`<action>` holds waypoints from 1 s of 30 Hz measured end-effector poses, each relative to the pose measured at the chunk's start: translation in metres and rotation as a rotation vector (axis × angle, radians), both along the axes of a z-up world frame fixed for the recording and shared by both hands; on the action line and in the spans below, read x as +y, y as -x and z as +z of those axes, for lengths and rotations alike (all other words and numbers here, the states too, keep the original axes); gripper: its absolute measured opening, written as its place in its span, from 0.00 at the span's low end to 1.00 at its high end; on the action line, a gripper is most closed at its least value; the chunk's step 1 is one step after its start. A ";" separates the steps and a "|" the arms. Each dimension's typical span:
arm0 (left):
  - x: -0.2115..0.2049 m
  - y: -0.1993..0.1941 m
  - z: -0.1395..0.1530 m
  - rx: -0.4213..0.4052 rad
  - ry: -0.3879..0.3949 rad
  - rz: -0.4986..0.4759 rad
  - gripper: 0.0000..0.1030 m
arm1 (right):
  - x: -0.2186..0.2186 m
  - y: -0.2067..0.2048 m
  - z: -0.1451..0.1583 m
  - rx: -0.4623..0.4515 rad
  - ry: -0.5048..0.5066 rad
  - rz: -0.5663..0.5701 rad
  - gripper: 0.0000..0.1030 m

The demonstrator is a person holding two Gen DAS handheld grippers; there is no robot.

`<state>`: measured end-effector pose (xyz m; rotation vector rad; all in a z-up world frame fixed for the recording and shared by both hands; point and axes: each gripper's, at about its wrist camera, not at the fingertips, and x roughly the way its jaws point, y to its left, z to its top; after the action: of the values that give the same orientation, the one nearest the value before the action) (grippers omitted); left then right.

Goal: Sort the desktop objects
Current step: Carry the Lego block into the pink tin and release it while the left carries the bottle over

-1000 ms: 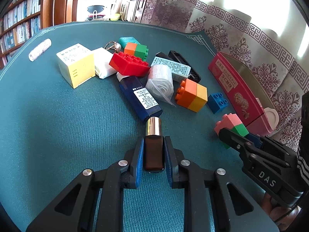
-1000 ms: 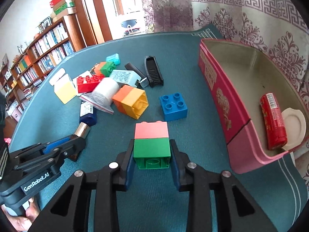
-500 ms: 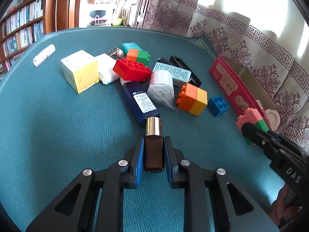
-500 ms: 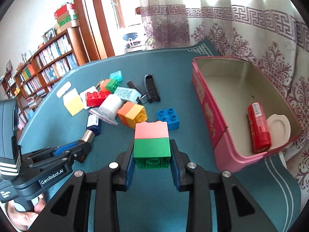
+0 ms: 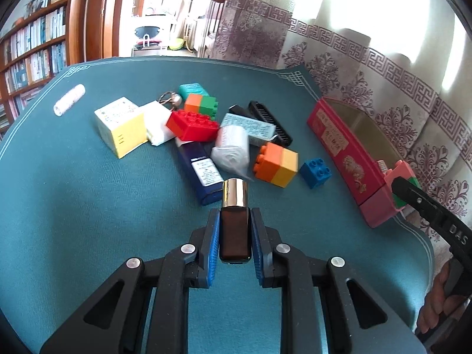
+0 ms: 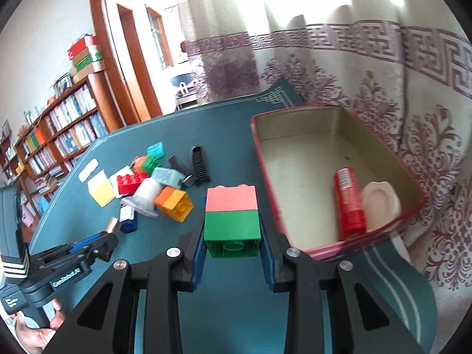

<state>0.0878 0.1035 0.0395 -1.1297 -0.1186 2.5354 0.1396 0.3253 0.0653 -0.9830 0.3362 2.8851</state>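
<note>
Gripping a brown bottle (image 5: 235,236), the left tool (image 5: 235,237) holds its long axis toward twelve o'clock, gold cap leading; the right tool (image 6: 233,236) clamps a pink-green block (image 6: 231,216) at the pink tin's (image 6: 267,174) near corner, pink half toward twelve o'clock.

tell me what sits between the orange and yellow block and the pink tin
One thing: the blue block, alone on the green cloth between the orange and yellow block and the pink tin. The left wrist view shows it.
</note>
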 end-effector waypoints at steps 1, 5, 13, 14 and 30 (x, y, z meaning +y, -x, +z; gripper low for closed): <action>0.002 -0.001 0.001 0.002 -0.002 -0.007 0.21 | 0.004 -0.001 0.001 -0.002 -0.002 -0.011 0.34; 0.018 -0.009 0.014 0.035 0.008 -0.043 0.21 | 0.025 -0.009 0.005 0.008 -0.017 -0.052 0.34; 0.050 -0.014 0.026 0.055 0.030 -0.089 0.21 | 0.060 -0.008 0.014 0.038 0.010 -0.089 0.34; 0.054 -0.015 0.027 0.056 0.032 -0.093 0.21 | 0.063 -0.007 0.015 0.042 0.012 -0.091 0.34; 0.102 -0.032 0.035 0.058 0.032 -0.180 0.21 | 0.089 0.010 -0.001 -0.013 0.077 -0.103 0.35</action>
<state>0.1202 0.2058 0.0742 -1.0283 0.0366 2.4148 0.1298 0.4147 0.0644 -0.9659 0.4859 2.7913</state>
